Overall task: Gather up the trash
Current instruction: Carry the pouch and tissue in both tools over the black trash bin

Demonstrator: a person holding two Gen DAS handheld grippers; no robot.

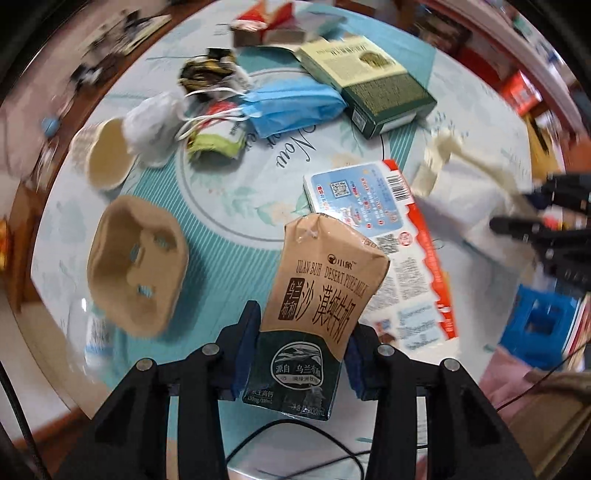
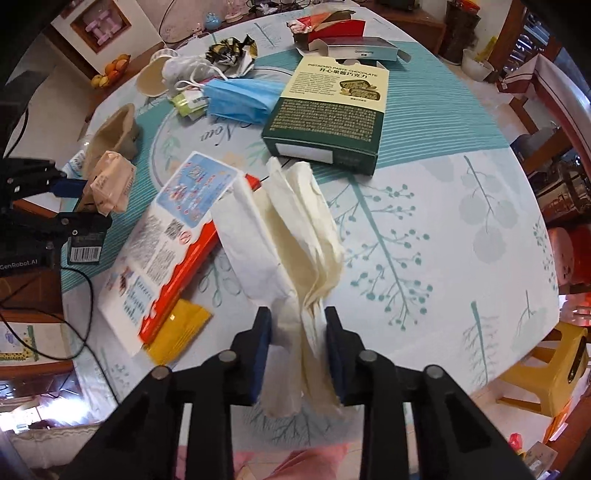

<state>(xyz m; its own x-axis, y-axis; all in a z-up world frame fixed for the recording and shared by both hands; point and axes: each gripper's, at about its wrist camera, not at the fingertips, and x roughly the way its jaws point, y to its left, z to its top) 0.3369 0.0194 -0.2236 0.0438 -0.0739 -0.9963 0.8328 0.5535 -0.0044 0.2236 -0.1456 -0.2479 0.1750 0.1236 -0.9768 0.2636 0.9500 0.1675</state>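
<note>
My left gripper (image 1: 301, 354) is shut on a brown and dark green milk carton (image 1: 317, 295) and holds it above the round table (image 1: 229, 206). It also shows at the left in the right wrist view (image 2: 110, 184). My right gripper (image 2: 297, 343) is shut on a wad of cream paper tissue (image 2: 291, 236) held above the table; it also shows in the left wrist view (image 1: 443, 155). On the table lie a white and red flat box (image 2: 166, 236), a green chocolate box (image 2: 328, 110), a blue face mask (image 2: 240, 98), a paper cup (image 1: 105, 155) and a brown pulp cup holder (image 1: 136, 262).
Crumpled wrappers (image 1: 210, 74), a white tissue ball (image 1: 153, 125) and red boxes (image 2: 332, 33) lie at the far side. A yellow wrapper (image 2: 177, 328) lies near the front edge. A yellow stool (image 2: 546, 369) stands at the right, a blue crate (image 1: 543, 325) beside the table.
</note>
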